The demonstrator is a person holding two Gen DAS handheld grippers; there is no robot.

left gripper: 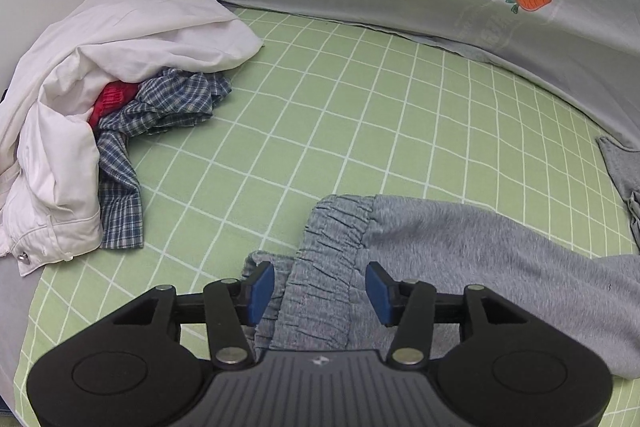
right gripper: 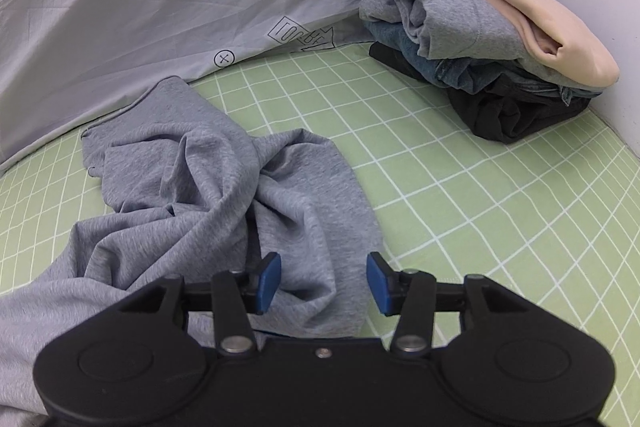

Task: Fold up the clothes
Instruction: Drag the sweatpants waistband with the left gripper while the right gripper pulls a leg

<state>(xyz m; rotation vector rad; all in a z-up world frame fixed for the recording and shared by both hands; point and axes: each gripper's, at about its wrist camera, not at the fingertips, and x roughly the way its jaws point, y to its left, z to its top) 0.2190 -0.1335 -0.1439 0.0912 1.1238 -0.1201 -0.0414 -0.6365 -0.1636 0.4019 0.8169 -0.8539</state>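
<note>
The grey sweatpants (left gripper: 460, 247) stretch sideways between both half-open, empty claws: waistband under the left gripper (left gripper: 320, 291), crumpled leg beneath the right gripper (right gripper: 322, 283).

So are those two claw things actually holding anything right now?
No. Both the left gripper and right gripper stand open over the grey trousers, gripping nothing.

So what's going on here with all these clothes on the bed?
Someone is folding laundry with two hand-held grippers. Both the left gripper and the right gripper are open over rumpled grey jersey trousers on the green checked sheet, gripping nothing. A folded stack sits in one corner; an unfolded heap waits in another.
</note>
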